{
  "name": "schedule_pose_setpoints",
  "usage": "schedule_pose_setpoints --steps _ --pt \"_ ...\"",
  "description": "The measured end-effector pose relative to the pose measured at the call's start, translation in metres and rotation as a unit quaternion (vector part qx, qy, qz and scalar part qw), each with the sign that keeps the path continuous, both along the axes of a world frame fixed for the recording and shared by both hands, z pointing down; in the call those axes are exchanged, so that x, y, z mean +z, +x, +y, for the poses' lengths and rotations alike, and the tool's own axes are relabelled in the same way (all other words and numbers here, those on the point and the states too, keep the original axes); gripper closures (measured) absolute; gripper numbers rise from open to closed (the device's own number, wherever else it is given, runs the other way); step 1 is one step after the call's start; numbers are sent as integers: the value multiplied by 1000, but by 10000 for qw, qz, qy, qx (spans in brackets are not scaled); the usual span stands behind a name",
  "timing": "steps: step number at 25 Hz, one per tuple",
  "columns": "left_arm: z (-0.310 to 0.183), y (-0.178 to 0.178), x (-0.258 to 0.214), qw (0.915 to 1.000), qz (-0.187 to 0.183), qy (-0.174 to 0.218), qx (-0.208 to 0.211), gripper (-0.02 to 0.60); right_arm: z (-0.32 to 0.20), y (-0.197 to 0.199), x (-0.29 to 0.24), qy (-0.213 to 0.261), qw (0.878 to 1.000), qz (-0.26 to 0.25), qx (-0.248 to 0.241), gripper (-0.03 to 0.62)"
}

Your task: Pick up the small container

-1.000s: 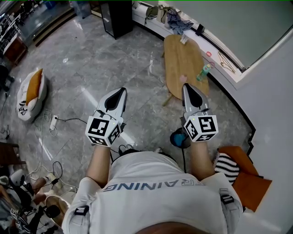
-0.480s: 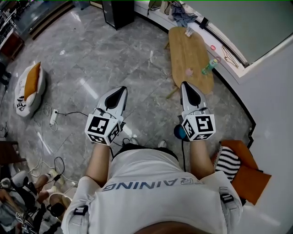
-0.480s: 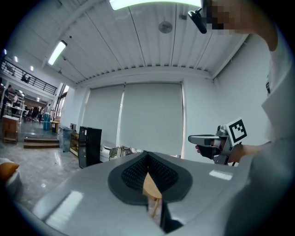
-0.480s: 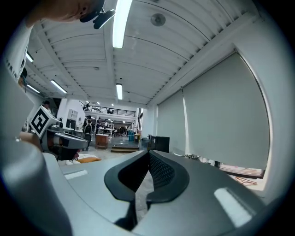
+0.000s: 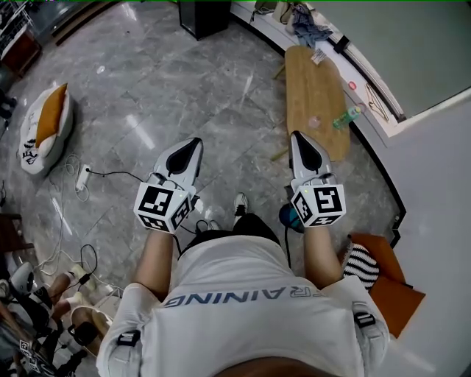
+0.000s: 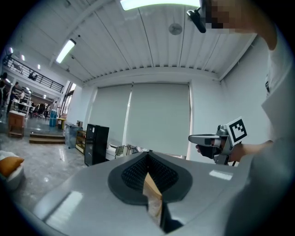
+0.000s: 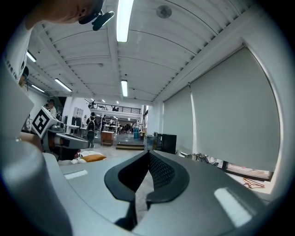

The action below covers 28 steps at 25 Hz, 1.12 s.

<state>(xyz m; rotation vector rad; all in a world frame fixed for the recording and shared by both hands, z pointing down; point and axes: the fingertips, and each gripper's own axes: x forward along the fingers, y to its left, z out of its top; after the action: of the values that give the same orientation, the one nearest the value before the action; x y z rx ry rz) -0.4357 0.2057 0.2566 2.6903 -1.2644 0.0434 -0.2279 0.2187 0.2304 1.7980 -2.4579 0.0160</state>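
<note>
**A:** What's nearest, and how many grippers are there?

**B:** Nearest is the person's white shirt. It has TRAINING printed across the back, which reads upside down from the head camera. There are two grippers just beyond it. The left gripper and the right gripper are held out side by side above the floor. Each carries one marker cube patterned in black and white squares.

**A:** Are they holding anything?

**B:** No. Both have their jaws pressed together with nothing between them, and neither touches anything.

**A:** What lies on the floor?

**B:** One striped cushion is near, on the right. One power strip with its cable is on the left. One white and orange floor cushion is farther left, and its dark print is too small to read.

**A:** And the small container?

**B:** It's pink, and there is just one. It stands on the near part of the single wooden table at the far right. It is beyond the right gripper's tip and well apart from it. One green bottle sits just to its right, near the table's edge, and its label can't be read.

**A:** Anything farther?

**B:** One black cabinet at the far edge of the floor.
</note>
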Motion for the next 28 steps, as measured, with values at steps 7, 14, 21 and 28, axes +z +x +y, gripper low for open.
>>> schedule_pose_setpoints --steps 7,14,21,28 --pt "-53 5 -4 9999 -48 124 -12 580 -60 9 11 -138 9996 -234 -44 582" --pt "-127 47 -28 9995 -154 293 9 580 -134 55 3 -136 9988 -459 43 582" --pt "-199 108 -39 9991 -296 296 -6 580 -204 121 -1 -100 9978 -630 161 582" --pt "-258 162 -28 9984 -450 240 242 580 -262 174 11 -174 9964 -738 379 582"
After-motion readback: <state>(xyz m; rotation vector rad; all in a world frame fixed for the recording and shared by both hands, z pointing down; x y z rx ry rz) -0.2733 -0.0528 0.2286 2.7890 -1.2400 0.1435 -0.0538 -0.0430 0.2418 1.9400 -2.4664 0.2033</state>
